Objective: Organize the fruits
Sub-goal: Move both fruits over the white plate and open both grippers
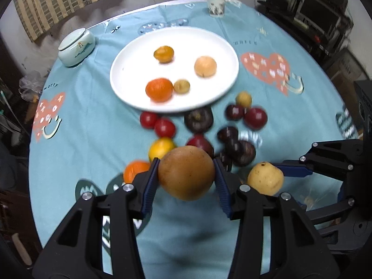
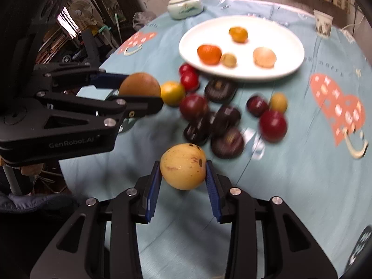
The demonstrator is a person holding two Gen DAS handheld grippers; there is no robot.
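Observation:
My left gripper [image 1: 186,165] is shut on a large brown pear [image 1: 186,172], held above the blue tablecloth; in the right wrist view the same brown pear [image 2: 139,84] shows between the left gripper's blue pads. My right gripper [image 2: 183,166] is shut on a yellow speckled pear [image 2: 183,166], also visible as the yellow pear [image 1: 265,178] at the right of the left wrist view. A white plate [image 1: 130,69] holds an orange [image 1: 159,89], a small orange fruit [image 1: 164,54], a pale round fruit [image 1: 205,66] and a small yellowish one [image 1: 181,86]. Several red, dark purple and yellow fruits [image 1: 200,118] lie loose in front of the plate.
A lidded pale green jar [image 1: 76,46] stands at the far left of the round table, and a paper cup [image 1: 215,5] at the far edge. Shelves with dark equipment [image 1: 320,23] stand beyond the table on the right. The table edge [image 1: 37,162] curves close on the left.

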